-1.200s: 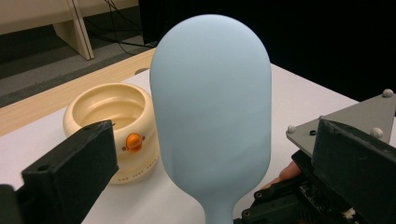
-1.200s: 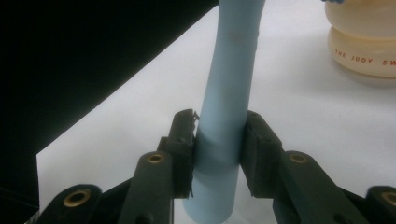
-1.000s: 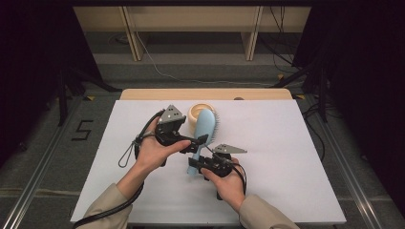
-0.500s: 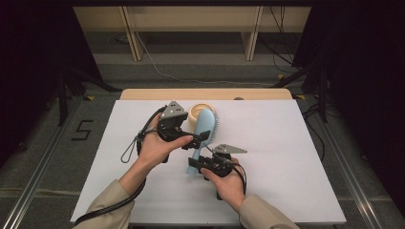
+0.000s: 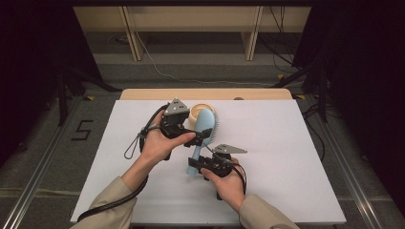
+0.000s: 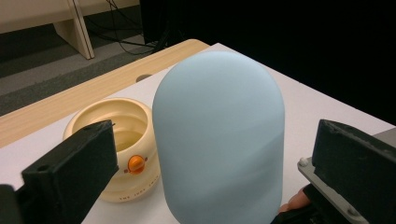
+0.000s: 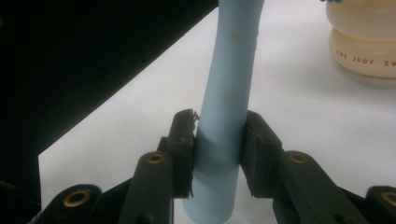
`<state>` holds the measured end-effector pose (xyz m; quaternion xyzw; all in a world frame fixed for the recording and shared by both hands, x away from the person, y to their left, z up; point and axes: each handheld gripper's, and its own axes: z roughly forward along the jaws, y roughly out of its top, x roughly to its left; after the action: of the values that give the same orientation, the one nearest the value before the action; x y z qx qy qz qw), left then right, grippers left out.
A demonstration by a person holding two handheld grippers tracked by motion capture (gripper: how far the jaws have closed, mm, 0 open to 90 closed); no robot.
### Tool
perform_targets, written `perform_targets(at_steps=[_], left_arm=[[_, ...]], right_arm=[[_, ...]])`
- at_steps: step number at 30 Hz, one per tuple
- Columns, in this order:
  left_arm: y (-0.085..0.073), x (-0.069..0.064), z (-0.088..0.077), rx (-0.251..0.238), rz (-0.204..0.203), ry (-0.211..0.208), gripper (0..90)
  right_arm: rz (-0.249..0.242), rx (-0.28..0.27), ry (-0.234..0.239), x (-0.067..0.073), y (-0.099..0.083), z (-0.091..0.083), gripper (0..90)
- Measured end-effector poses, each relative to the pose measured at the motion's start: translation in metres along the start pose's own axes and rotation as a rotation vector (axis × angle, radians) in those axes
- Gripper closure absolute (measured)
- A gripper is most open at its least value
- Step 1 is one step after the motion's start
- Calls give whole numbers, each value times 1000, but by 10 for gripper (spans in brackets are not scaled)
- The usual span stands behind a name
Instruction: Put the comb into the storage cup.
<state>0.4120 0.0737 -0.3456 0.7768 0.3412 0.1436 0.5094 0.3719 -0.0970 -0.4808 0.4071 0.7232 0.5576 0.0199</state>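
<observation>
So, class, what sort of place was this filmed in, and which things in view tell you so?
Probably a lab or workshop set up for recording. A bare white table stands among dark surroundings, loose cables trail across the floor, and a number 5 is marked on the floor beside the table.

- I see a white rectangular surface with a pale wooden strip along its far edge.
- Beyond it stands a light wooden bench frame on grey carpeted floor.
- A black "5" marking sits on the floor at left.
- Loose dark cables trail behind; both sides fall into darkness.
</observation>
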Motion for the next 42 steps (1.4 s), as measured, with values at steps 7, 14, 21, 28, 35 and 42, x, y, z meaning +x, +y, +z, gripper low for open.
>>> perform_targets(at_steps=[7,14,21,28,35,42], left_arm=[[1,1,6,17,-4,-5,0],[3,0,10,22,-1,-8,0],[5,-1,14,26,-1,-10,0],[8,-1,16,30,1,-12,0],[8,-2,21,33,1,-14,0],[8,-2,24,43,-2,-17,0]], right_arm=[[2,-1,2,0,0,0,682],[1,-2,3,0,0,0,682],[6,2,5,1,0,-1,682],[8,3,6,1,0,0,682],[8,3,6,1,0,0,682],[3,1,7,1,0,0,682]])
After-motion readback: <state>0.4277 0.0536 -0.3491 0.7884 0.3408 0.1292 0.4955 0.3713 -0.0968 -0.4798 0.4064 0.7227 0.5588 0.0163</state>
